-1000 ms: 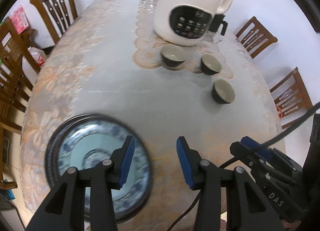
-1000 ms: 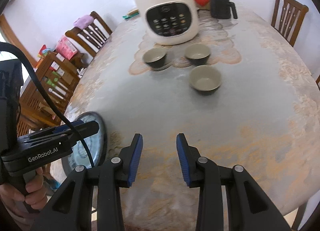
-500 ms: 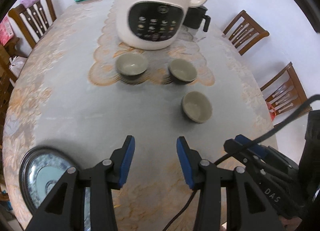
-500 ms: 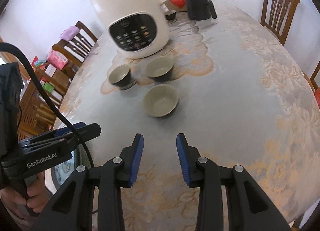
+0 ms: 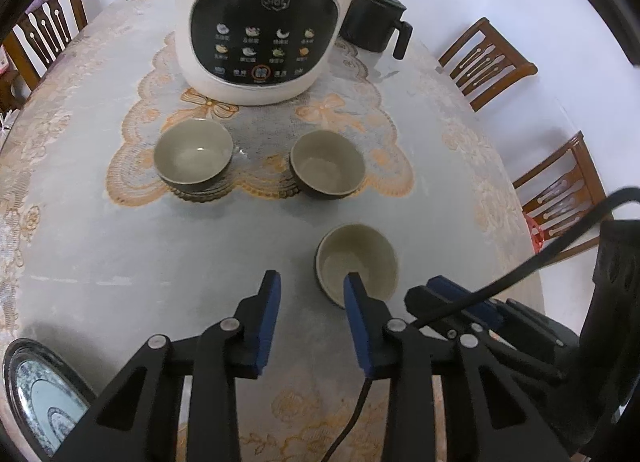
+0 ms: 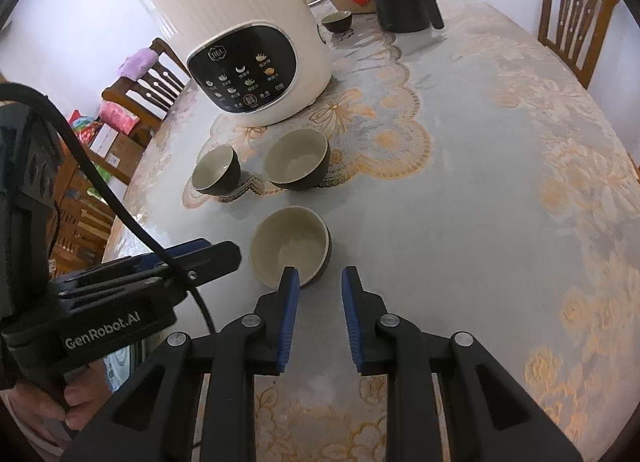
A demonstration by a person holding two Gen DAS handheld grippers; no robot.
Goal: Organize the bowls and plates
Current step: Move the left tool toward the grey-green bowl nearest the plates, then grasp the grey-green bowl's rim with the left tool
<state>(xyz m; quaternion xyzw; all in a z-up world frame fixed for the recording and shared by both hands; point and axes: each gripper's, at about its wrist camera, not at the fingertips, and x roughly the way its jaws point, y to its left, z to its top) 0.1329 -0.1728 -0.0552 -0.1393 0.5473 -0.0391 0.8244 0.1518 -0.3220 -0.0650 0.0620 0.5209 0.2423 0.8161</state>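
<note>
Plate (image 5: 38, 402) at far left, lower corner of left view, cut off by frame edge; pattern only partly legible. Left tongs (image 5: 310, 286) released, empty, right finger overlapping near bowl (image 5: 357, 260). Two more bowls (image 5: 193, 156) (image 5: 327, 169) beyond, on doily before kettle (image 5: 264, 18). Right tongs (image 6: 319, 282) released, empty, left finger at near bowl's rim. Step in hand, judged: approach to near bowl. Next: straddle rim, clench, lift. Contact with rim unclear. Worktop (image 6: 460, 202) otherwise bare nearby.
</note>
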